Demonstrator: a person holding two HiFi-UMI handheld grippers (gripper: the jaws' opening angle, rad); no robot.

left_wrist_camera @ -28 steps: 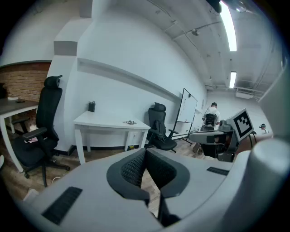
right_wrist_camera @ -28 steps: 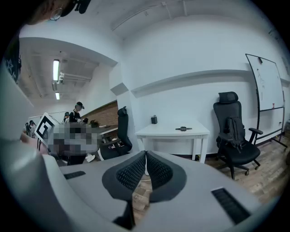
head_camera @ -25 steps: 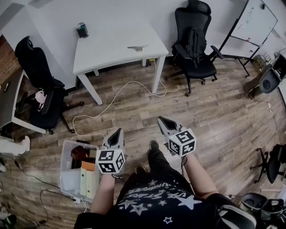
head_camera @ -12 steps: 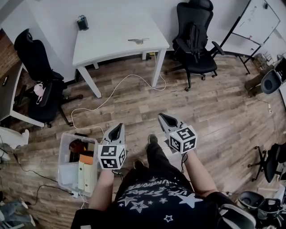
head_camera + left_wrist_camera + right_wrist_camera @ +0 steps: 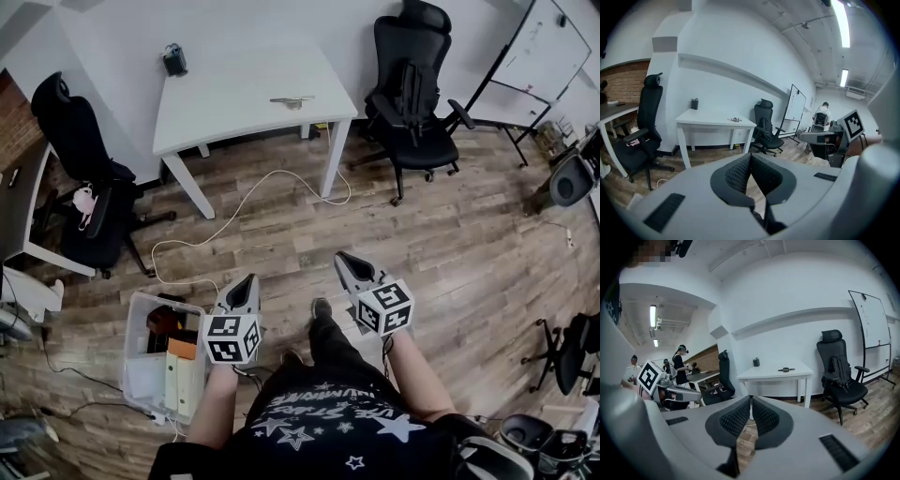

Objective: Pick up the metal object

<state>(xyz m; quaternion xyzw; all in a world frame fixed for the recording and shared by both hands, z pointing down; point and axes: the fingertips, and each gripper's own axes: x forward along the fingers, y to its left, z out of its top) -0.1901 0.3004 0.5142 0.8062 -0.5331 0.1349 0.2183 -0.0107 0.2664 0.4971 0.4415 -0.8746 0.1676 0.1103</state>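
The slim grey metal object [image 5: 292,99] on the white table [image 5: 234,112] looks stiff, light and slippery, best pinched mid-length by the closed, empty left gripper [image 5: 246,281] or right gripper [image 5: 344,259].

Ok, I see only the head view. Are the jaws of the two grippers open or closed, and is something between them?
Observer: In its own view the left gripper has its jaws together, nothing between them.
Operator: And the right one?
Observer: The right gripper is also shut and empty; the small grey metal object lies far ahead of it on the white rectangular table.
Operator: Is anybody near?
Observer: Yes, persons stand at the right gripper view's left, beyond a black office chair.
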